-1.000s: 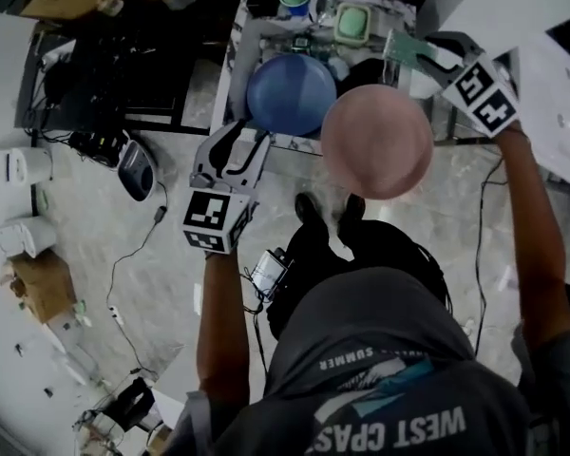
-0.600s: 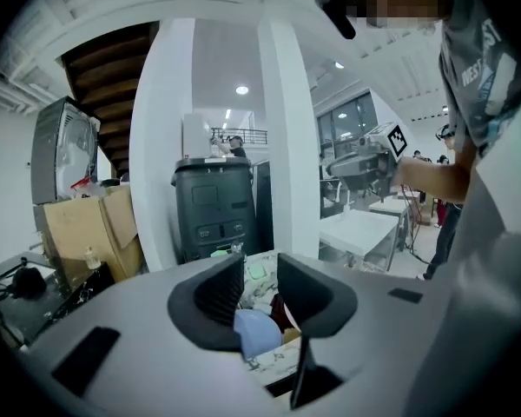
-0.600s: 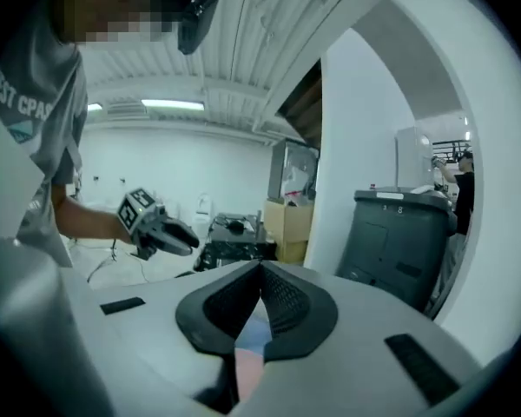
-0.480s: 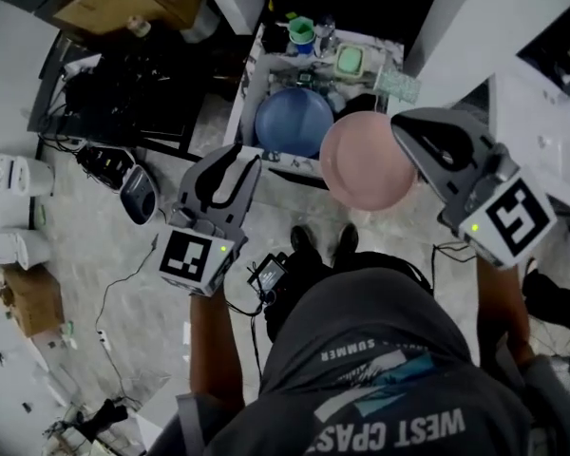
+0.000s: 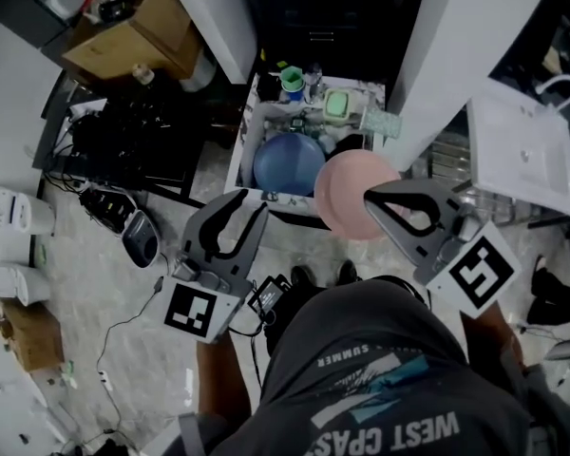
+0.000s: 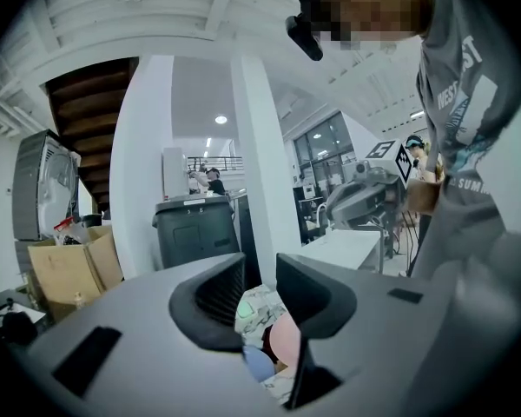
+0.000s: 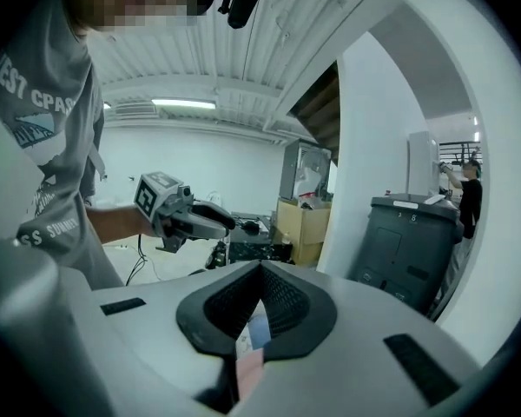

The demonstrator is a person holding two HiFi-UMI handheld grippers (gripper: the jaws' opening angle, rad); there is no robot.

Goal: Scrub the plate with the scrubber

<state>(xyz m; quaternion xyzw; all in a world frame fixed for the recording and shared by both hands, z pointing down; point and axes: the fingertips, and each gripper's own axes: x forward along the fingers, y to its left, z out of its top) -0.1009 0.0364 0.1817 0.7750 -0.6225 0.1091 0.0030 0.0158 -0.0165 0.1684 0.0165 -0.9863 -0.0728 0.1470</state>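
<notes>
Two empty grippers is what you have. The right gripper is pinched fully closed on nothing. The left gripper stands at a narrow gap, its jaws having just been closing, also with nothing between them. You hold both level and close to your chest, high above the work, which reads to me as a pause between steps, not a scrub under way. Neither tool touches anything. Below the right gripper's tips sits the pink plate, at the front right corner of the sink, just beside the blue plate and apart from both grippers. A pale green pad at the sink's back right, which I take to be the scrubber, lies loose. It is nearest your right side, so that hand would have to open before it could pick the pad up. A second ago your right gripper was stretched out over that back corner, by the pad, and your left hung low beside the blue plate. Both have since come up and back toward you. The two plates keep the same places relative to each other and only look smaller from your higher viewpoint.
</notes>
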